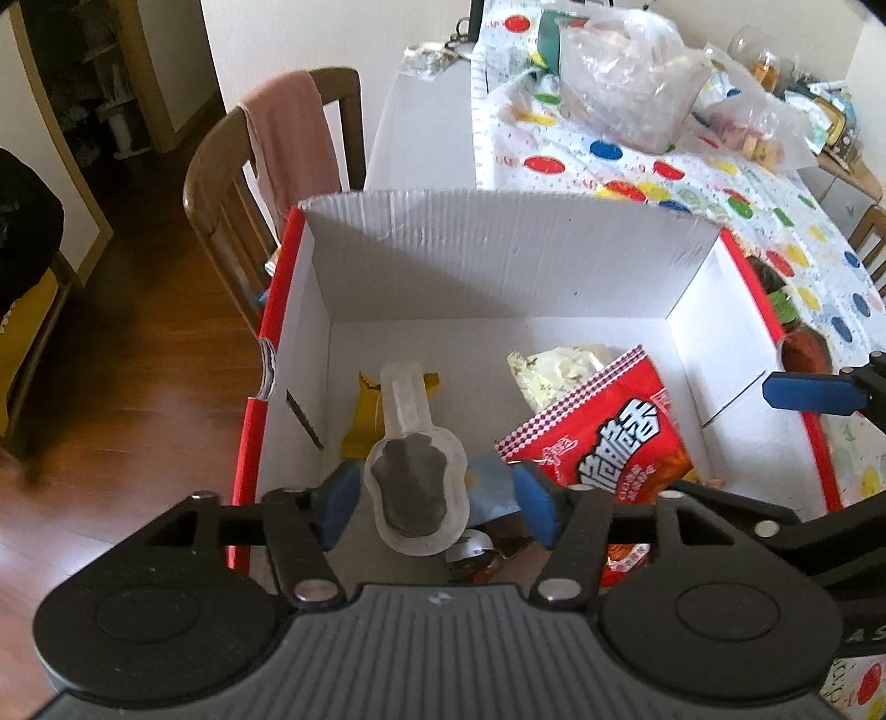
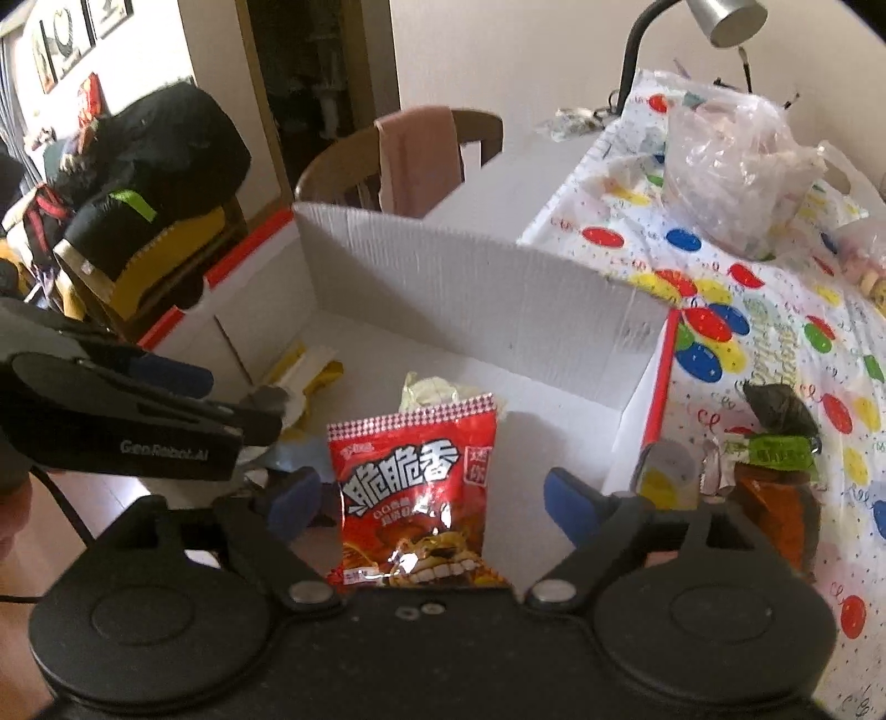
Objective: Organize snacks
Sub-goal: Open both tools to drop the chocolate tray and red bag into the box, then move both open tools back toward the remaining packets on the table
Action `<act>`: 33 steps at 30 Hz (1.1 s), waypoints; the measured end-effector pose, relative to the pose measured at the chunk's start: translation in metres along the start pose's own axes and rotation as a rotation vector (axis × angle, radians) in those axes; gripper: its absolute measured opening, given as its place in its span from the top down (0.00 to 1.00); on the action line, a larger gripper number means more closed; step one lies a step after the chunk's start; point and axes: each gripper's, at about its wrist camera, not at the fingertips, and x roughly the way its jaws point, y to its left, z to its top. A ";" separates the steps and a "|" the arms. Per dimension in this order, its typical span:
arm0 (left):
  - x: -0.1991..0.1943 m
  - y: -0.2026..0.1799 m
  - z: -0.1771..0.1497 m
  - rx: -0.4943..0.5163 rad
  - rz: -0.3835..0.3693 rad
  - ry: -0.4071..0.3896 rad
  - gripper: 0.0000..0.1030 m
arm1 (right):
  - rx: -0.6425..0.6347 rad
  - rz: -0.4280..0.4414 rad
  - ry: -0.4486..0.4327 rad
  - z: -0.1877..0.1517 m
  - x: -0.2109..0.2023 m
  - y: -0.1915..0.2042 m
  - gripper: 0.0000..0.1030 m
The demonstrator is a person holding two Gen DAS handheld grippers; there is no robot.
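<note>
Red, the snack packet [image 2: 412, 493] stands upright low in the frame's centre inside the white box [image 2: 476, 288], between the right gripper [image 2: 429, 501]'s wide, untouching jaws, while the left gripper [image 1: 432, 498]'s half-open jaws flank a clear pouch [image 1: 412, 476].

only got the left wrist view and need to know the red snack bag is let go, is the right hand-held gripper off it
Observer: Yes. The right wrist view shows the right hand-held gripper open, with a gap between each pad and the red snack bag.
Operator: anything left outside the box on that side
Observer: A dark packet with a green label sits on the spotted tablecloth, just beyond the right wall of the box.
Operator: anything tall near the far end of the table
Observer: A desk lamp stands there, its head above the clear plastic bag.
</note>
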 end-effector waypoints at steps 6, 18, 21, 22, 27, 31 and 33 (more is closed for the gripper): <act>-0.018 -0.007 -0.002 -0.010 -0.014 -0.037 0.35 | 0.013 0.038 -0.056 -0.002 -0.025 -0.006 0.09; -0.066 -0.042 -0.006 -0.034 -0.082 -0.142 0.28 | 0.056 0.116 -0.155 -0.010 -0.075 -0.034 0.01; -0.074 -0.055 -0.007 -0.034 -0.107 -0.159 0.27 | 0.064 0.116 -0.183 -0.015 -0.089 -0.042 0.00; -0.077 -0.060 -0.008 -0.031 -0.115 -0.165 0.27 | 0.070 0.117 -0.193 -0.017 -0.093 -0.046 0.00; -0.085 -0.093 -0.010 -0.009 -0.138 -0.192 0.26 | 0.107 0.127 -0.222 -0.028 -0.113 -0.071 0.00; -0.088 -0.125 -0.013 0.014 -0.154 -0.214 0.26 | 0.117 0.104 -0.229 -0.039 -0.124 -0.093 0.00; -0.085 -0.140 -0.014 0.019 -0.162 -0.207 0.25 | 0.133 0.093 -0.233 -0.047 -0.129 -0.107 0.00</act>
